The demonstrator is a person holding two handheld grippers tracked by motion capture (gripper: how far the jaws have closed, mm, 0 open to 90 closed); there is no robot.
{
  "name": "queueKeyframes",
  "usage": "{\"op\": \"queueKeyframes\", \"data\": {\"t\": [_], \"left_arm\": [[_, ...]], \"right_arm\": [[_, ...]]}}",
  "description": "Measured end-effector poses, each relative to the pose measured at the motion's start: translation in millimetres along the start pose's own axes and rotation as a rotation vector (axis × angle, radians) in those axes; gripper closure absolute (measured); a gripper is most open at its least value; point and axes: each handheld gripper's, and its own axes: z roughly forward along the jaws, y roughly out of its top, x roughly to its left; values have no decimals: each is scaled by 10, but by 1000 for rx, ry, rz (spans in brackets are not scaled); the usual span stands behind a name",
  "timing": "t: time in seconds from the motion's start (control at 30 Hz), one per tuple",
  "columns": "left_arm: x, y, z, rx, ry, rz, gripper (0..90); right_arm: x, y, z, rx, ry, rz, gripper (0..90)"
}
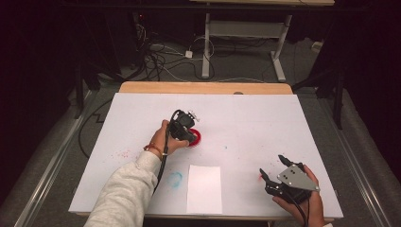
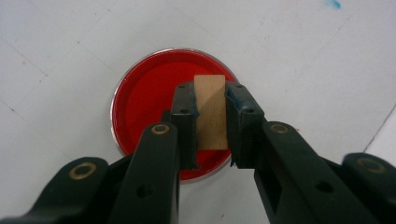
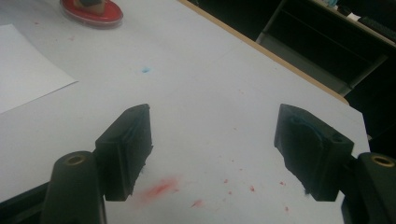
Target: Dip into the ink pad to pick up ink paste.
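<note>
A round red ink pad [image 2: 149, 100] in a metal-rimmed dish sits near the middle of the white table cover [image 1: 246, 118]. My left gripper [image 2: 211, 103] is shut on a small wooden block [image 2: 210, 109], a stamp, held down over the pad. In the high view the left gripper [image 1: 183, 128] covers most of the red ink pad [image 1: 196, 137]. My right gripper [image 3: 212, 140] stands open above bare table at the near right, nothing between its jaws; the high view shows the right gripper [image 1: 276, 172] there. From the right gripper view the ink pad [image 3: 93, 14] lies far off at top left.
A white sheet of paper [image 1: 204, 188] lies near the front edge, also seen as the paper [image 3: 23, 70]. A blue ring mark [image 1: 175, 178] and red smears [image 3: 159, 189] stain the cover. The wooden table edge [image 1: 203, 87] runs along the back.
</note>
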Motion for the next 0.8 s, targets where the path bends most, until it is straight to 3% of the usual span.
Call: {"op": "queueKeyframes", "data": {"t": [0.33,0.6,0.8], "left_arm": [[-69,1,22,3,46,35,742],[-85,-24,53,-7,56,26,740],[-149,-16,65,4,98,48,740]], "right_arm": [[9,5,-14,-1,1,-14,276],[24,8,-10,0,3,-16,276],[36,14,-3,-1,4,-17,276]]}}
